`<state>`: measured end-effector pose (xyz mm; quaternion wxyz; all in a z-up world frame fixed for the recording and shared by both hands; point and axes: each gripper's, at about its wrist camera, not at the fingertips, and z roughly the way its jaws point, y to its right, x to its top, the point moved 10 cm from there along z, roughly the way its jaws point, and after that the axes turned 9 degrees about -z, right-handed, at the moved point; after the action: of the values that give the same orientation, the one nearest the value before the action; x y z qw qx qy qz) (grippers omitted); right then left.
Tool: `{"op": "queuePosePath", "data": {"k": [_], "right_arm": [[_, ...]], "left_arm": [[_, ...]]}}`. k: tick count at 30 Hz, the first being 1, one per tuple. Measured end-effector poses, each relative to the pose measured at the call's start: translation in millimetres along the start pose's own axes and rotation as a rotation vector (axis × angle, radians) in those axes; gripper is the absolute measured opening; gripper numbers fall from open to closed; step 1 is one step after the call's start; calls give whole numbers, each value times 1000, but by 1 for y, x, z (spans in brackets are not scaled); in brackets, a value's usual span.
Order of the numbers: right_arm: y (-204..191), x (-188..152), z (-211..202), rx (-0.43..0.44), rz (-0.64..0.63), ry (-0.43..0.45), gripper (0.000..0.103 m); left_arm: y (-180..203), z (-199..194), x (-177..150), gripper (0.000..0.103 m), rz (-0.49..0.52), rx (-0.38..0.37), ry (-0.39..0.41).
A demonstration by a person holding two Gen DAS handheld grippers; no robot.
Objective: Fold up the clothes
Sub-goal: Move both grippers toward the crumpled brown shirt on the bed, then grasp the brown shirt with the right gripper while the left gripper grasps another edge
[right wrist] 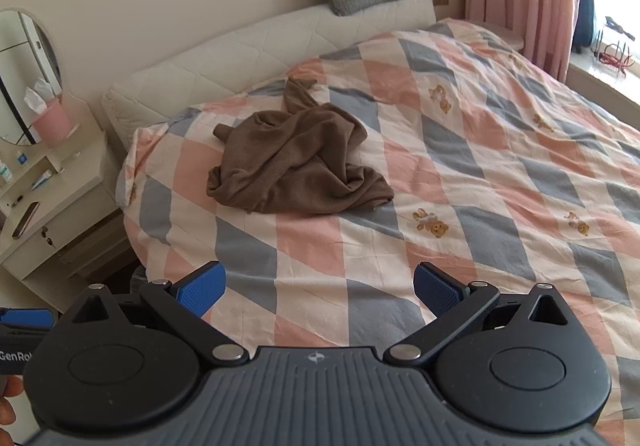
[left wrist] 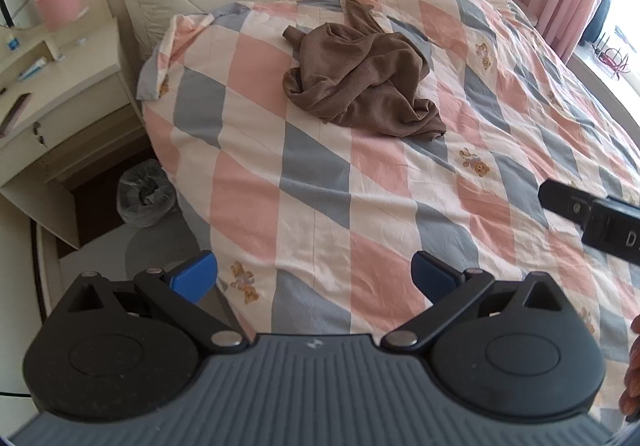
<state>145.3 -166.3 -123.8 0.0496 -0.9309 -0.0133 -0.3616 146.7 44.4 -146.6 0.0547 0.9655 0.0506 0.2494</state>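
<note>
I see the brown top [left wrist: 360, 82] lying crumpled mid-bed, toward the headboard [right wrist: 256, 46] — soft, light knit, I judge, limp and prone to bunching. I'd pinch a free edge or the sleeve end. Left gripper [left wrist: 314, 278] and right gripper [right wrist: 320, 284] both hover wide open, empty. The quilt [left wrist: 320, 214] is soft; nightstand [left wrist: 60, 94] left.

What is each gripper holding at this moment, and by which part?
Nothing is held. The left gripper and the right gripper are both open and empty above the quilt. The crumpled brown garment lies untouched, farther up the bed.
</note>
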Motion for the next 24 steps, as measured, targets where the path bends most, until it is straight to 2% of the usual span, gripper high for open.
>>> {"op": "queuePosePath", "data": {"k": [5, 10, 16, 21, 24], "right_arm": [[2, 9, 53, 2, 51, -65, 103], [5, 15, 107, 5, 113, -136, 103], [16, 22, 163, 9, 241, -188, 103], [26, 31, 200, 13, 318, -219, 103], [33, 38, 222, 4, 336, -233, 103]], "left_arm": [[-15, 45, 35, 102, -32, -9, -44], [-23, 102, 61, 102, 86, 6, -136], [-25, 156, 95, 102, 115, -31, -219], [-17, 196, 131, 102, 162, -22, -218], [-7, 219, 154, 102, 180, -45, -199]]}}
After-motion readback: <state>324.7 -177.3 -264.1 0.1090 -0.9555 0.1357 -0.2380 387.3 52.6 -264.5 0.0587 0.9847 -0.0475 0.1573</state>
